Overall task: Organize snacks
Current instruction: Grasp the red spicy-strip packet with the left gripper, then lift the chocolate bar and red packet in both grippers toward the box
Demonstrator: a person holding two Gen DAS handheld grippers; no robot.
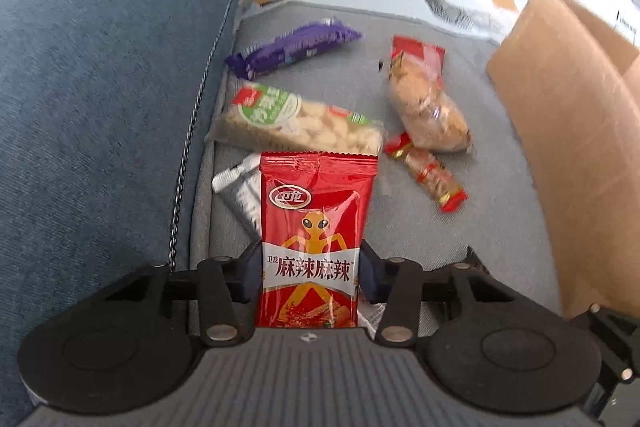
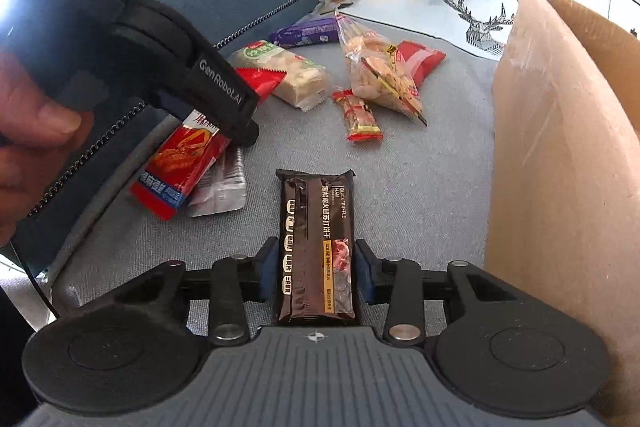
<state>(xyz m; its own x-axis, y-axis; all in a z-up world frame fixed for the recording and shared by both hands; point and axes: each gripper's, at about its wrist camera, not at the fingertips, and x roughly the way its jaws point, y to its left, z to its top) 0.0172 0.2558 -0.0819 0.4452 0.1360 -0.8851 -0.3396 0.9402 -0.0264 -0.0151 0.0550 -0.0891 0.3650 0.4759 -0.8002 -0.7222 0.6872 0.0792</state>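
- Left wrist view: left gripper (image 1: 310, 277) has its jaws clamped on the sides of a red foil snack packet with an orange alien figure and white band (image 1: 316, 239). Packet stands up between the blue pads, its top edge over the sofa seat.
- Right wrist view: right gripper (image 2: 316, 267) has its jaws narrowed onto a long dark-brown glossy cracker packet (image 2: 316, 247), pads touching both long edges. Whether the packet is lifted or lying on the cushion, cannot tell.
- Surface is a grey fabric sofa cushion (image 1: 480, 187), blue backrest to the left.
- Loose on the cushion, farther off: purple wrapped bar (image 1: 294, 47), clear bag of pale puffed pieces with green label (image 1: 296, 125), clear bag of brown biscuits with red end (image 1: 426, 99), small red-and-gold candy stick (image 1: 426, 173), silver foil sachet (image 2: 222, 187) just beside the left gripper.
- Open brown cardboard box (image 2: 560, 167) stands at the right, close to the right gripper.
- Step, as judged: both packets gripped, none seen in the box; carry-to-box stage.
- Next move calls for lifting over the box wall, right side first as nearest, then releasing inside without crushing the crackers.
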